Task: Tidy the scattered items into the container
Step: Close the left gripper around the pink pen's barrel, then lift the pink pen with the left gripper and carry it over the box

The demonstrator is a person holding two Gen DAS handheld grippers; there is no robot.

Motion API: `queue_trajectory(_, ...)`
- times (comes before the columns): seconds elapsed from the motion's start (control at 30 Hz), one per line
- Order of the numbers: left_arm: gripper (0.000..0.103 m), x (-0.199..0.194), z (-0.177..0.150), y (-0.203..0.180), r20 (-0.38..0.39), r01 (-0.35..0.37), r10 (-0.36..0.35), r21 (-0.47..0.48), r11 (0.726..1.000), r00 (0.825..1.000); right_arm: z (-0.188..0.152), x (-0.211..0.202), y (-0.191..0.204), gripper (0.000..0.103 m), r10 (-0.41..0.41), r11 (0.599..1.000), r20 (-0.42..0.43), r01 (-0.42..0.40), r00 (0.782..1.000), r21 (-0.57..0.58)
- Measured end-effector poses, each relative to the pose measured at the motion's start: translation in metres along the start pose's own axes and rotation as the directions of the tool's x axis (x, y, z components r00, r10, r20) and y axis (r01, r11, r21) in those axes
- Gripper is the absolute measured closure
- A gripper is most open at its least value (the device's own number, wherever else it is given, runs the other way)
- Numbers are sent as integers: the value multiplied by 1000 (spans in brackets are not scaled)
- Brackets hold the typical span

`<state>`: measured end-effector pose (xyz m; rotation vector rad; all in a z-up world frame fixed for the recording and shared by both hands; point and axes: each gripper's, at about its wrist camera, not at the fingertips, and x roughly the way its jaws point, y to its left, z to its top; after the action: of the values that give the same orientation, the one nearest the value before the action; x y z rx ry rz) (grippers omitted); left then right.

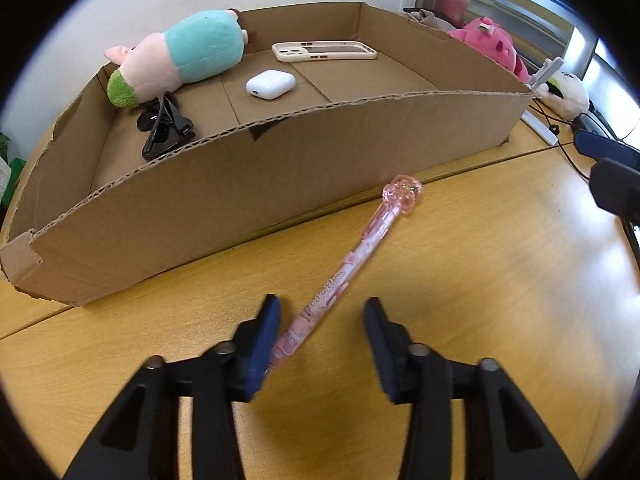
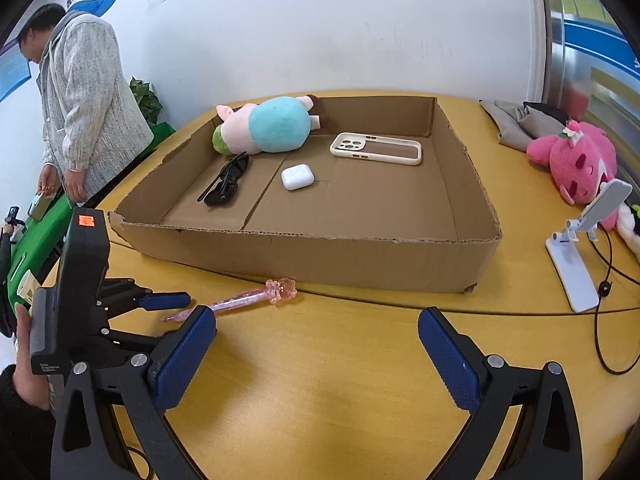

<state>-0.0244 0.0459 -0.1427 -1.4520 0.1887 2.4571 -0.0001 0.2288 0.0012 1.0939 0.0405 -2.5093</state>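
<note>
Left gripper [image 1: 322, 336] sits nearest in the left wrist view, jaws part open around the lower end of the pen [image 1: 348, 268]. Its left pad touches the barrel; right pad stands clear, so no grip yet. Pen lies flat on the table [image 1: 480, 280], just in front of the box [image 1: 240, 200], pink cap end pointing toward the box wall. Inside the box: plush [image 1: 180, 56], sunglasses [image 1: 162, 128], earbud case [image 1: 270, 84], phone case [image 1: 324, 50].

Risk, as I judge it: the pen is thin and round and caught off-centre, near one pad. Closing could roll it or pivot it out sideways, or pinch only the tip so it droops and clips the wall on the lift.

Right wrist view: right gripper [image 2: 316, 356] is wide open, empty, above bare table. Left gripper [image 2: 172, 310] shows at left, down over the pen [image 2: 248, 298]; its tip end lies between those fingers. Box [image 2: 312, 260] is just behind. Pink plush [image 2: 576, 160] and phone stand [image 2: 580, 248] stay outside, at right.
</note>
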Motion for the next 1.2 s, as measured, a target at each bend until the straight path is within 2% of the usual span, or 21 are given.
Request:
queue_trajectory(0.03,79,-1,-1,0,-3,5,-5,-1,1000,1000,-2,1,-1,0,8,1000,-5,-8,1000,7)
queue_trajectory(0.1,84,-2,-3,0,-13,12,-12,-12,1000,1000,-7,5,-1,0,26,999,-20,-26,999,20)
queue_trajectory(0.23,88,-6,-9,-6,-30,11,-12,-28,1000,999,-17,17,-2,0,83,994,-69,-78,994,71)
queue_trajectory(0.3,89,-8,-13,-10,-34,8,-9,-37,999,999,-21,26,-1,0,141,984,-89,-130,986,118)
queue_trajectory(0.37,91,-10,-16,-14,-35,13,-15,-52,999,999,-22,35,4,0,163,978,-110,-146,980,146)
queue_trajectory(0.57,94,-18,-30,-20,20,77,-75,-153,985,997,-25,62,25,0,233,959,-172,-197,957,203)
queue_trajectory(0.7,94,-29,-35,-25,60,123,-114,-171,978,992,-31,76,30,0,312,929,-197,-255,929,270)
queue_trajectory(0.8,94,-35,-36,-29,68,147,-137,-168,975,988,-27,82,35,1,341,918,-196,-281,919,278)
queue_trajectory(0.83,94,-36,-37,-29,71,156,-145,-168,973,987,-25,84,35,4,350,913,-193,-288,917,288)
queue_trajectory(0.87,94,-37,-38,-30,72,161,-151,-170,972,986,-24,85,34,13,354,910,-189,-290,916,296)
queue_trajectory(0.9,94,-37,-39,-29,71,164,-154,-172,971,986,-23,87,33,17,360,906,-188,-294,914,304)
queue_trajectory(0.97,94,-38,-42,-30,73,168,-158,-174,970,985,-23,92,30,39,384,895,-191,-313,903,319)
queue_trajectory(1.03,94,-41,-44,-30,81,163,-150,-174,971,985,-22,96,27,46,408,881,-197,-328,891,341)
queue_trajectory(1.2,94,-54,-46,-28,125,158,-136,-187,970,983,-23,100,24,66,422,869,-210,-328,882,369)
